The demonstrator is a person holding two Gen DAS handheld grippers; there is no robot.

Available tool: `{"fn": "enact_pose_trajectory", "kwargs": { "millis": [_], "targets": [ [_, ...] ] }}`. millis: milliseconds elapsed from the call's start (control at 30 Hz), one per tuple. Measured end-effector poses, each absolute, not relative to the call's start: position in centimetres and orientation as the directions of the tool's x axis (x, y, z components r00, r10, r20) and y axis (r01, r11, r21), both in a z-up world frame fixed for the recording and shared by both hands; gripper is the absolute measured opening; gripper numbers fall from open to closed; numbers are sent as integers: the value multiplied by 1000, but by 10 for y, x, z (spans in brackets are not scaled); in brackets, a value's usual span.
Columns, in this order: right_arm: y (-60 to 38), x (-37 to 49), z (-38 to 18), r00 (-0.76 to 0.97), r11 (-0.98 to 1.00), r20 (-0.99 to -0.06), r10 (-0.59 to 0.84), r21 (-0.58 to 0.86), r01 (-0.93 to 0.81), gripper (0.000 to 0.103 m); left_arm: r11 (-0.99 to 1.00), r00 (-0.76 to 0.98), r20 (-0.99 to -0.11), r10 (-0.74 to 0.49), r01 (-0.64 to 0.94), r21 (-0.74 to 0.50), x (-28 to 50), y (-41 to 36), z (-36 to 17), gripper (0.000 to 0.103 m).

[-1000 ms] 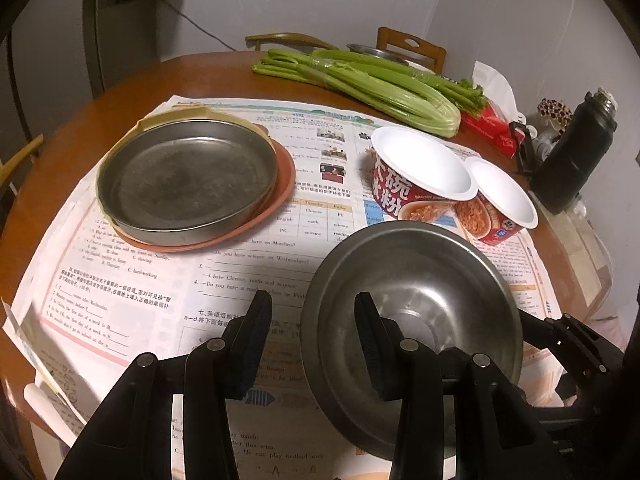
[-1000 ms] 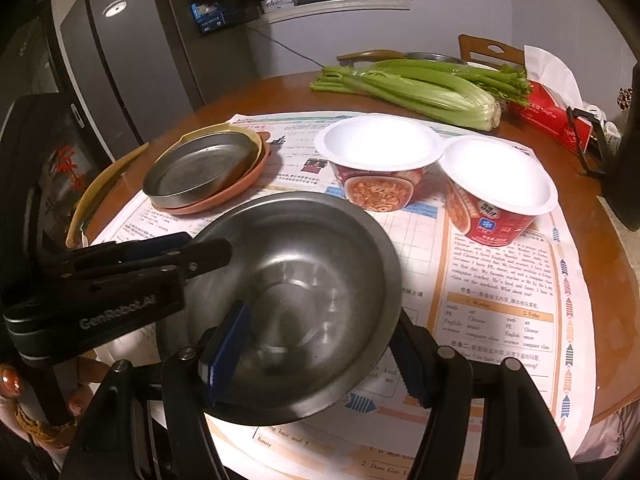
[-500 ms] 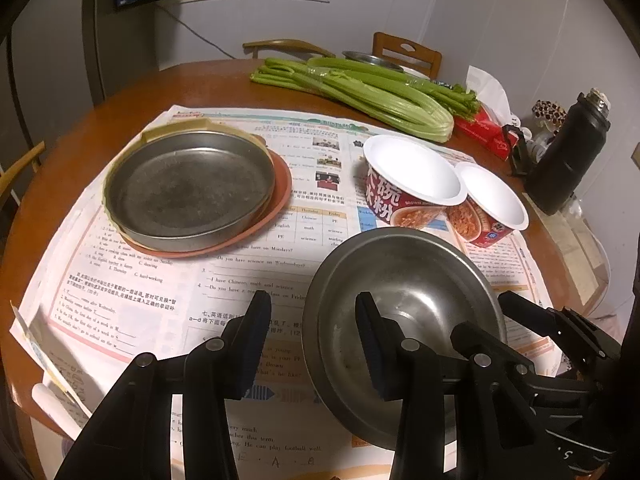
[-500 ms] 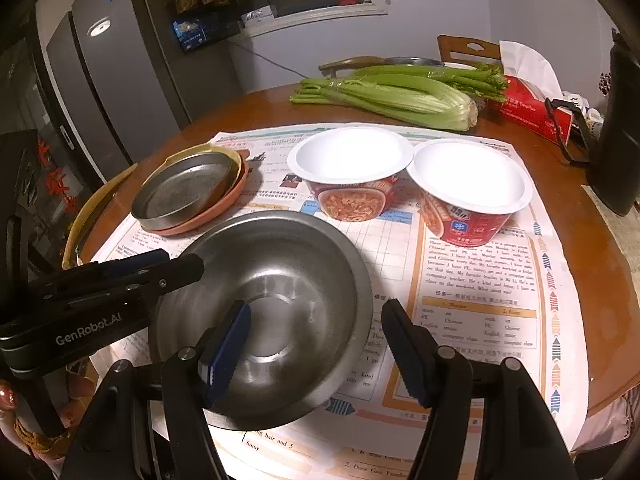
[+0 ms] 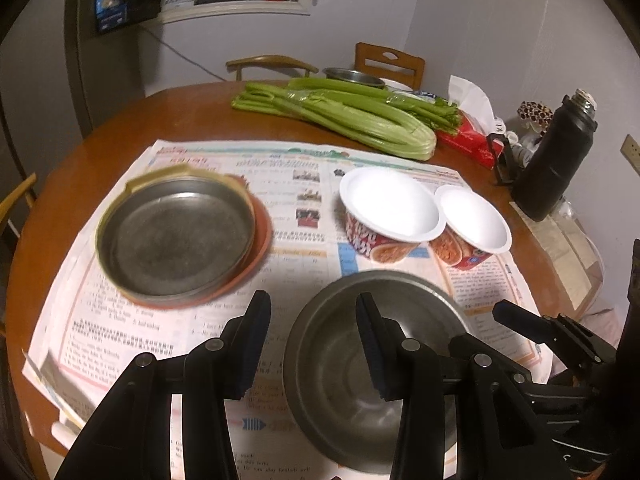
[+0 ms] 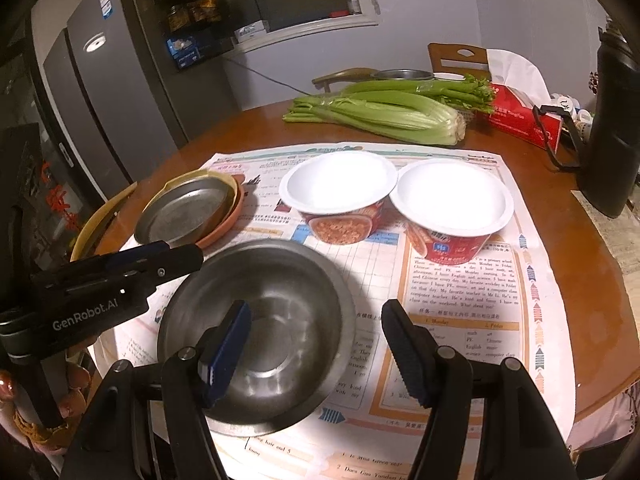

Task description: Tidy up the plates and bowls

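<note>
A tip-over was the likeliest fault: one finger of each claw stood over the hollow of the round, deep steel bowl (image 5: 332, 360), so a sideways pull could have caught the rim and upset it. A second fault would have come from a hasty regrasp, since the polished wall would probably slide between pads closed only partway. The left gripper (image 5: 312, 296) was seen narrowly parted, the bowl's rim passing between its fingers with paper showing between the outer finger and the wall, and nothing was gripped. The right gripper (image 6: 317, 304) was likewise held part open and empty, astride the opposite rim. Whether either inner finger brushed the metal could not be settled from these distorted views. The steel bowl was placed just nearer the camera than the stack of plates (image 5: 176, 236), a dull grey metal pan nested on an orange dish, and apart from it. Beyond the bowl from that stack, two white-lined red paper noodle cups (image 5: 390, 204) were set touching. The bowl looked empty, scuffed and faintly reflective, on the printed paper sheet (image 5: 280, 168).
</note>
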State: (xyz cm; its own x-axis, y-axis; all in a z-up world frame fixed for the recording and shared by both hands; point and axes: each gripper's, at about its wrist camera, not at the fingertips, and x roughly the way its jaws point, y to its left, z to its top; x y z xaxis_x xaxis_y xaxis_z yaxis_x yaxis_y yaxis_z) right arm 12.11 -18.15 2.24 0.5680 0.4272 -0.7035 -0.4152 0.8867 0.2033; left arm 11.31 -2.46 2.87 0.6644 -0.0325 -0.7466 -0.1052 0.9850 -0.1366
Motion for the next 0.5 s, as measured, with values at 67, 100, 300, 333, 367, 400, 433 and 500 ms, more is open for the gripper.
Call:
{"fn": "enact_pose_trajectory", "kwargs": {
  "millis": [67,100,300,333,367,400,433,500],
  "targets": [
    [-184,125,24,565,886,-701,435,220,-409,68,987,669,-742,-39,-92,-135,120,-25,33,46],
    [-185,127,25,563,884,-699,440,228,-408,68,987,672,-740,-42,-87,-134,123,-26,35,46],
    [-185,151,23,532,878,-707,467,297,-375,68,990,675,-736,-61,-54,-132,149,-27,41,46],
    [-185,158,20,512,873,-713,479,326,-362,68,990,675,-735,-64,-51,-132,153,-27,42,46],
    [-184,162,19,502,871,-716,484,341,-354,68,990,675,-735,-67,-44,-131,157,-28,42,46],
    [-184,167,17,495,870,-719,488,352,-345,68,991,671,-738,-73,-37,-132,163,-29,41,46],
    [-183,172,16,492,870,-720,489,362,-336,68,990,667,-741,-79,-33,-136,167,-30,40,46],
    [-181,180,15,491,871,-721,489,369,-325,68,988,649,-753,-108,-17,-156,178,-30,37,46]
  ]
}}
